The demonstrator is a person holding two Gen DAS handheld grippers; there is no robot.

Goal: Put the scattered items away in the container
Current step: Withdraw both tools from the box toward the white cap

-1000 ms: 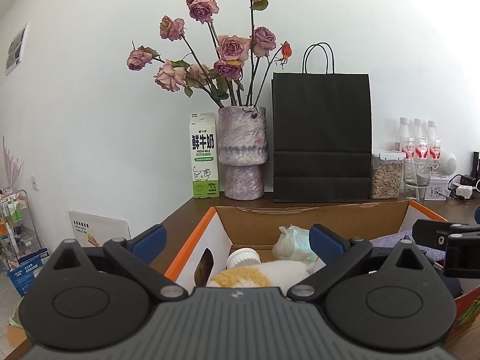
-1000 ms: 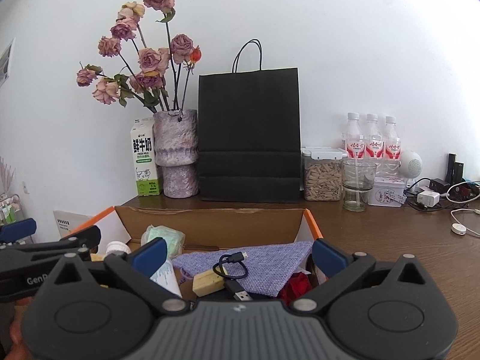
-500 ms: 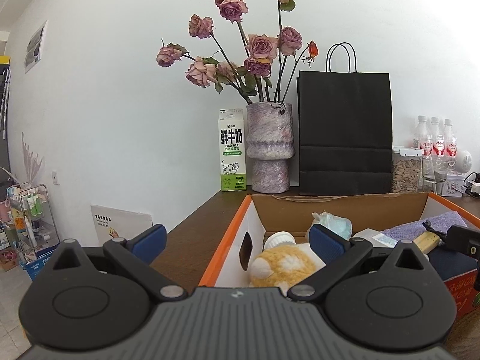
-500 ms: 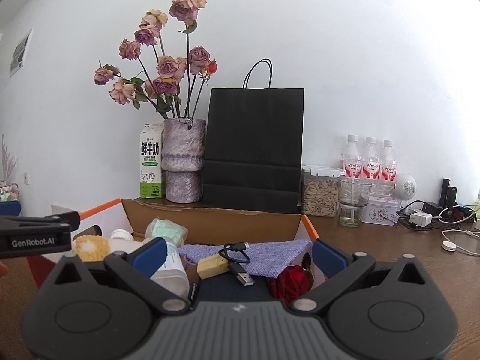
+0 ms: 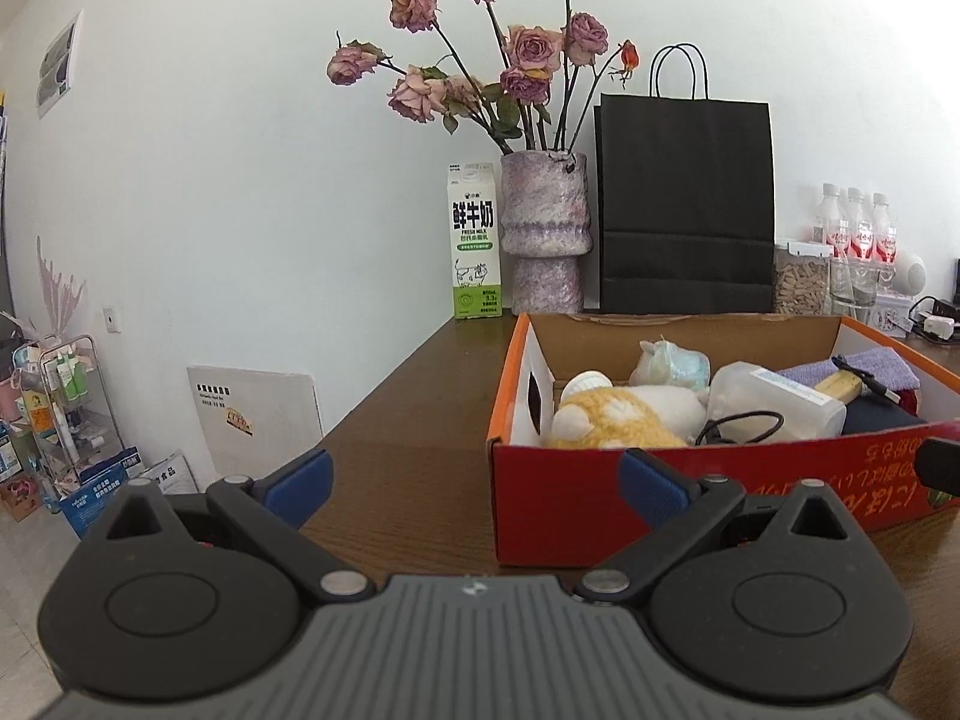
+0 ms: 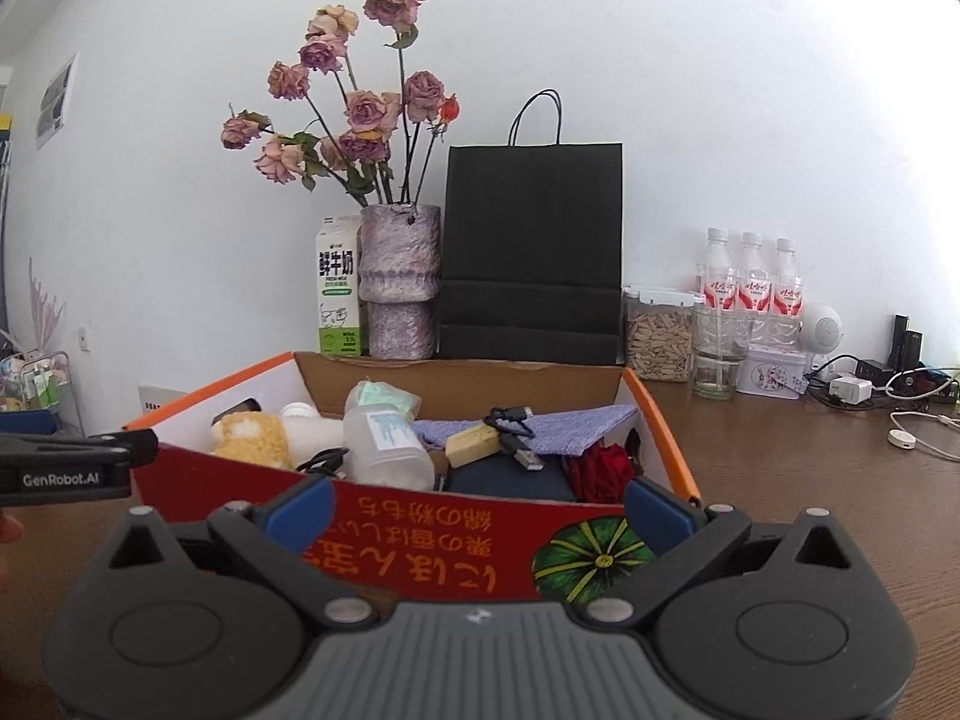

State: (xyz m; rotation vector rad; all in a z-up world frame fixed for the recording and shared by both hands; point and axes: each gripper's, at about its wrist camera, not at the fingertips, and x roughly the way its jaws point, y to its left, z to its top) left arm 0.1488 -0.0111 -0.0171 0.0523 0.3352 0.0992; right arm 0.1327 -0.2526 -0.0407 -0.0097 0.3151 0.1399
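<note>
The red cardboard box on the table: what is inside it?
Inside the box lie a yellow plush toy, a white plastic bottle, a purple cloth, a black cable, a red rose and a dark pouch. Whatever lies beneath them is covered.

Glossy brown wooden desk (image 6: 780, 468), red printed cardboard box (image 6: 420, 516), matt black paper bag (image 6: 531, 252), rough mottled purple vase (image 6: 399, 282), fluffy yellow plush toy (image 5: 612, 420).

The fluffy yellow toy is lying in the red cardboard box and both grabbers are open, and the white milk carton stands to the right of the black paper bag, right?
Not quite. The white milk carton stands to the left of the black paper bag, past the purple vase, as the right wrist view shows. The fluffy yellow toy does lie in the red cardboard box, and the left gripper and right gripper are both open.
</note>
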